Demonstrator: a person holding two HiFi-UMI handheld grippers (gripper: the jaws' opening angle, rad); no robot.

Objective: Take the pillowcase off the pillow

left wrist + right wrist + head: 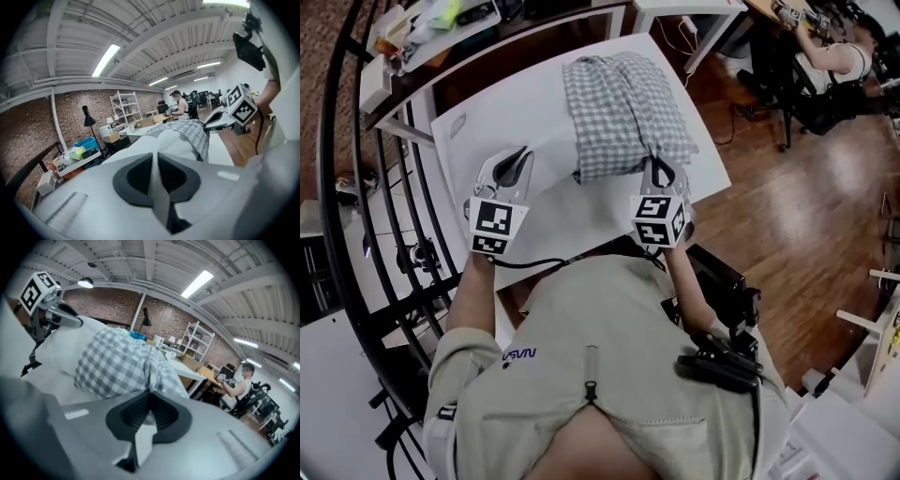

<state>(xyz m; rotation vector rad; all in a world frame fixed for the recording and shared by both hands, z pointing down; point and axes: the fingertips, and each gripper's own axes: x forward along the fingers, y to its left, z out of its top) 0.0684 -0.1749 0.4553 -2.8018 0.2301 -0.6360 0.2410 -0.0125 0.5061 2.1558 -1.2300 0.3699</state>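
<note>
Pillow (546,157) lies across the middle of the table (478,117). The checked pillowcase (619,108) covers most of it, and bare white pillow shows at the side toward the table's near-left. Left gripper (155,158) is clamped tight with white fabric nipped between the pads, which I read as the exposed pillow, near the table's front edge. Right gripper (150,398) is pressed together on the checked hem at the case's corner nearest the table front. Risks: the right bite looks thin, just the hem, so a hard pull could slip it out. The left pinch looks just as shallow, so if it lets go the whole pillow slides toward the table's front edge with the case. The case could also bunch and jam on the pillow's far end if the pull isn't straight.
</note>
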